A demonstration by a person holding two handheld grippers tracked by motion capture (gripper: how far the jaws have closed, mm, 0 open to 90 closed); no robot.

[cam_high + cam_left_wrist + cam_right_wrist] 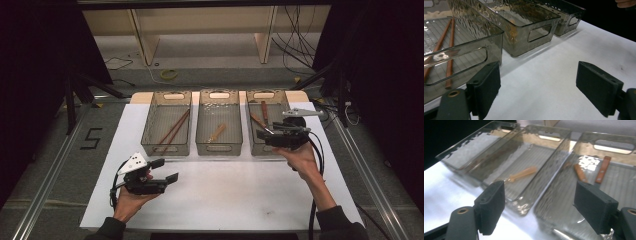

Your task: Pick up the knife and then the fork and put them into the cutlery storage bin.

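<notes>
- The right gripper [274, 134], jaws wide apart and grasping nothing, hovers over the near end of the right bin [253, 145] at centre right of the high view; two brown-handled knives [262, 116] lie in that bin, just beyond the jaws.
- The right gripper view shows the handles [591, 172] at upper right, and something shiny at the bottom edge that I cannot make out.
- The left gripper [167, 170], also released, rests at lower left over the white sheet [225, 195].
- Chopsticks [174, 127] lie in the left bin [149, 120], a pale utensil [217, 132] in the middle bin [201, 120].

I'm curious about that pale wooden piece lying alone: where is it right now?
In the high view it lies slantwise on the floor of the middle bin, between the left bin with the chopsticks and the right bin with two brown-handled utensils.
</notes>
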